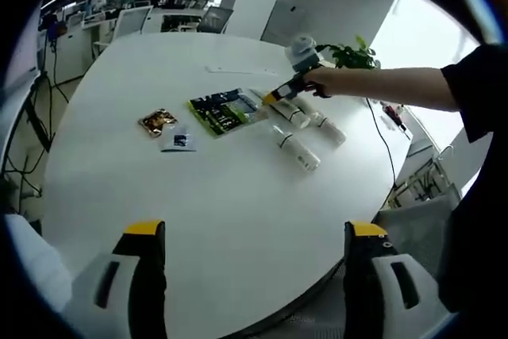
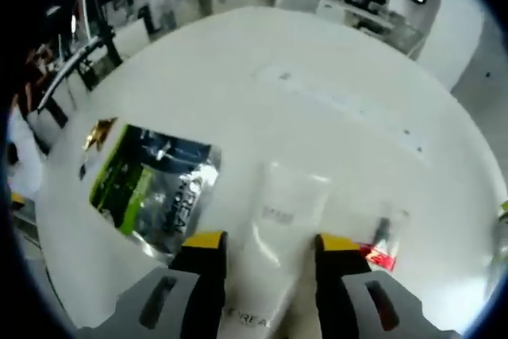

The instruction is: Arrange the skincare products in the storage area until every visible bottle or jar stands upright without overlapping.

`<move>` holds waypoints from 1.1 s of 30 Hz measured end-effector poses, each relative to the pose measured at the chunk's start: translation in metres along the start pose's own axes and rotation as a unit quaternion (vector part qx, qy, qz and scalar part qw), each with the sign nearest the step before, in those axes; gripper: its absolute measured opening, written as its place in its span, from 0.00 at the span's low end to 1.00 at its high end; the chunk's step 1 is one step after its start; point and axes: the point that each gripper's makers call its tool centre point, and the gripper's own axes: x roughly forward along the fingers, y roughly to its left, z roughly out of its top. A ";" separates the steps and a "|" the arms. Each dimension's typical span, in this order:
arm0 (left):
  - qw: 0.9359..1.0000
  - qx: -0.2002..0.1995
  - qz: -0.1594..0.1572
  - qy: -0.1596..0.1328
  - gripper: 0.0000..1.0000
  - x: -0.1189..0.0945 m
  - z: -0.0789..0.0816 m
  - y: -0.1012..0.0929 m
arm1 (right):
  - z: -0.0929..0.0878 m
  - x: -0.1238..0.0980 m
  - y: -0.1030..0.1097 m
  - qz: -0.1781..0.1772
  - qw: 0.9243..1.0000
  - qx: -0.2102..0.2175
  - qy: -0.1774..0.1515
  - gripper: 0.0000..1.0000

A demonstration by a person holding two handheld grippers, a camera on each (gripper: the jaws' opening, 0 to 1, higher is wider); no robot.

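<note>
Toward the desk's [image 1: 238, 196] far edge, the right gripper [image 2: 262, 256] straddles a lying white tube [image 2: 274, 236], jaws apart, presumably to stand it up; the left gripper [image 1: 254, 236] waits, spread, gripping nothing.

Left gripper view: far, raised, facing across the white table [image 1: 238, 196]. Right gripper view: close, angled down at the tabletop. Shared: green packet [image 1: 225, 110] and lying white tube [image 2: 274, 236].
</note>
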 end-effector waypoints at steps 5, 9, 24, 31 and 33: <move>1.000 0.003 0.001 0.002 0.87 -0.001 0.000 0.001 | -0.001 0.000 -0.007 -0.010 1.000 0.027 -0.013 0.30; 1.000 0.004 0.002 0.002 0.87 -0.002 0.001 0.001 | -0.001 -0.002 -0.008 -0.011 0.999 0.043 -0.024 0.28; 1.000 0.017 -0.005 -0.006 0.87 -0.001 0.010 -0.009 | 0.008 -0.041 -0.001 -0.013 0.991 0.064 -0.118 0.24; 0.999 0.030 -0.013 -0.012 0.87 0.001 0.018 -0.017 | 0.003 -0.077 0.005 -0.013 0.982 0.081 -0.169 0.24; 0.999 0.032 -0.016 -0.013 0.87 0.002 0.019 -0.019 | 0.001 -0.087 0.008 -0.012 0.980 0.080 -0.181 0.24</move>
